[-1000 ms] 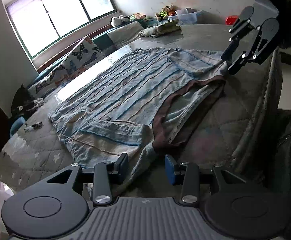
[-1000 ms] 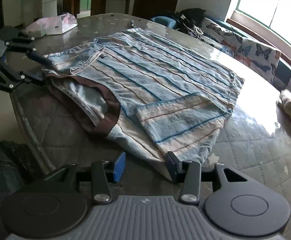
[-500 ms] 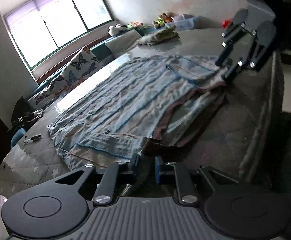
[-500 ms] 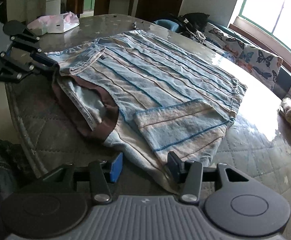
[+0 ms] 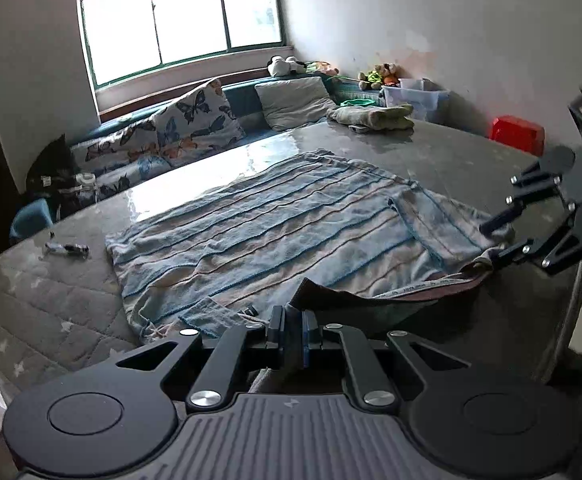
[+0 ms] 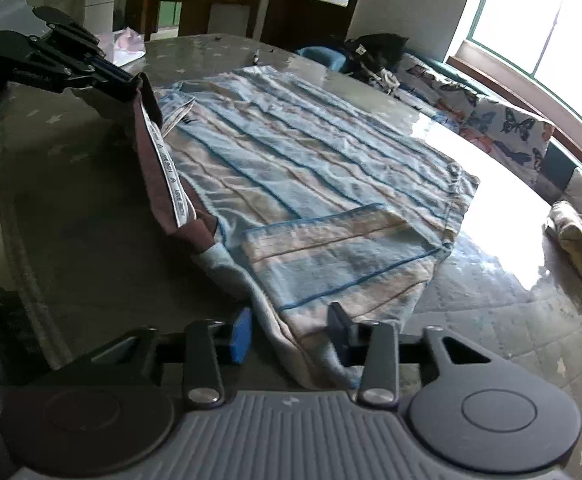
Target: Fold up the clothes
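Left gripper point(image 5: 293, 330) clamps the striped shirt point(image 5: 291, 232) collar – right gripper point(image 6: 289, 334) is closing round the shoulder – lift both evenly

The left gripper point(image 5: 293, 326) had its jaws clamped on the brown collar point(image 5: 331, 294) of the striped shirt point(image 5: 275, 236), which lay spread on the worktop point(image 5: 451, 160). Beyond the shirt lay a folded towel point(image 5: 373, 117).
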`<state>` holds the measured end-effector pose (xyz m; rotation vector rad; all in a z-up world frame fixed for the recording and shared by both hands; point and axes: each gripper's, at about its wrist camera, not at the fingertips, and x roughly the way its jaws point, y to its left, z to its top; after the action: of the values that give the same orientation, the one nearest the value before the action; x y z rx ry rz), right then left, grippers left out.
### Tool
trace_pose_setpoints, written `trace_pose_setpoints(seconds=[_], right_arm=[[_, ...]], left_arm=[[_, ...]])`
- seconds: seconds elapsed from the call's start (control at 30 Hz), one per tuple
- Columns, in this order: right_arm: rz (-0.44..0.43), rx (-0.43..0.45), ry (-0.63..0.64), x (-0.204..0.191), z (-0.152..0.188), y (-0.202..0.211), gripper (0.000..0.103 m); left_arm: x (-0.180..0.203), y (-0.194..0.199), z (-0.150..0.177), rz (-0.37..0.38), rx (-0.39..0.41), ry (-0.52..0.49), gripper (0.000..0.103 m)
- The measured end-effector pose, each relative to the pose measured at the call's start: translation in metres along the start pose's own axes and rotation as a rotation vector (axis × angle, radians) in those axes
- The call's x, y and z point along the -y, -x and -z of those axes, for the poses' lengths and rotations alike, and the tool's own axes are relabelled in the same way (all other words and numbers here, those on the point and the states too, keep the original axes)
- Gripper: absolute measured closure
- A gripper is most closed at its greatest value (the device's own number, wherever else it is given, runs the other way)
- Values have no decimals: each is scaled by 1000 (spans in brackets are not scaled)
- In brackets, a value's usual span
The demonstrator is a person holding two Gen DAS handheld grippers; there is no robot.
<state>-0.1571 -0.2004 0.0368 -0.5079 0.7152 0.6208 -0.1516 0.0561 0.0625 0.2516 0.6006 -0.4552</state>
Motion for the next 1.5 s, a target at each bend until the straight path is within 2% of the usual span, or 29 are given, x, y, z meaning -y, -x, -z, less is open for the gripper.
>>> trace_pose_setpoints(seconds=[0.1, 0.2, 0.37, 0.43, 0.5, 0.7, 0.83, 0.97, 1.07, 1.3, 1.5], right_arm=[[-11, 3, -8, 2, -3, -4, 87], [-19, 9, -49, 7, -7, -6, 94], [-36, 23, -130, 19, -15, -4, 96], [-37, 35, -158, 23, -19, -2, 97], [-34, 48, -168, 25, -23, 1, 97], [-19, 83, -179, 27, -32, 8, 97], [-7, 98, -190, 27, -36, 10, 97], [3, 117, -202, 27, -37, 10, 97], [10, 138, -214, 27, -37, 14, 98], [6, 216, -223, 26, -36, 42, 98], [-23, 270, -230, 17, -27, 87, 98]], left_arm=[[0, -3, 3, 1, -19, 2, 94], [5, -2, 10, -6, -36, -24, 91], [18, 8, 25, -14, -32, -73, 88], [23, 11, 32, -32, -35, -95, 78], [28, 14, 39, -55, -36, -124, 59], [38, 14, 56, -97, -58, -193, 59], [36, 13, 61, -107, -75, -218, 63], [34, 9, 61, -112, -78, -225, 88], [33, 10, 56, -115, -57, -222, 96], [28, 46, 41, -113, 22, -161, 98], [32, 89, 32, -102, 77, -118, 98]])
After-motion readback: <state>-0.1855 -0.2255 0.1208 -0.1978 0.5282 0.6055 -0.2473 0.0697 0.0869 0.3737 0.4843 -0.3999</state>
